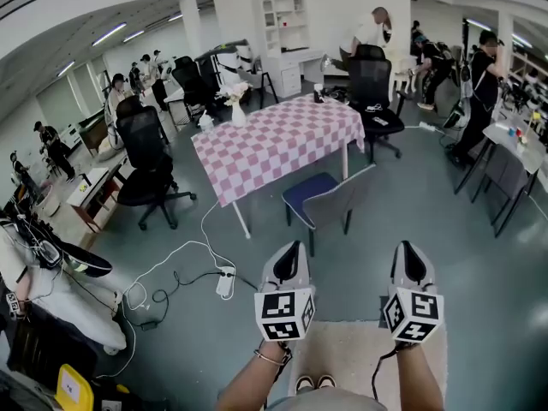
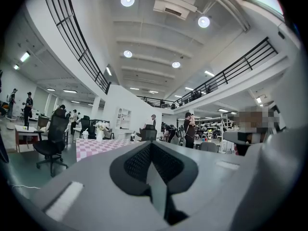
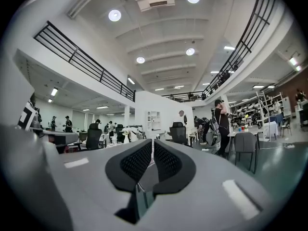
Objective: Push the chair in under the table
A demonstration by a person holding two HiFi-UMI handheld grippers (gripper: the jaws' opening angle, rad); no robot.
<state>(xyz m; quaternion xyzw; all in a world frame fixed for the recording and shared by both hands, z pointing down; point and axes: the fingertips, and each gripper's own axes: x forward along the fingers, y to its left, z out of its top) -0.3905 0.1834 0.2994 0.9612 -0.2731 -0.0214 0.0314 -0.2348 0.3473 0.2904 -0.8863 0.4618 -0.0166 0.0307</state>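
Chair [image 1: 324, 197], one only, stands pulled out at the table's [image 1: 274, 144] near side, its far legs hidden by the seat. Two grippers, left [image 1: 289, 253] and right [image 1: 413, 255], hover short of the table (forearms cut off below), both closed and empty.

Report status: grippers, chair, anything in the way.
Left gripper and right gripper shut, empty, short of chair. Chair out from table, untouched. Power strip on floor to the left, off the path.
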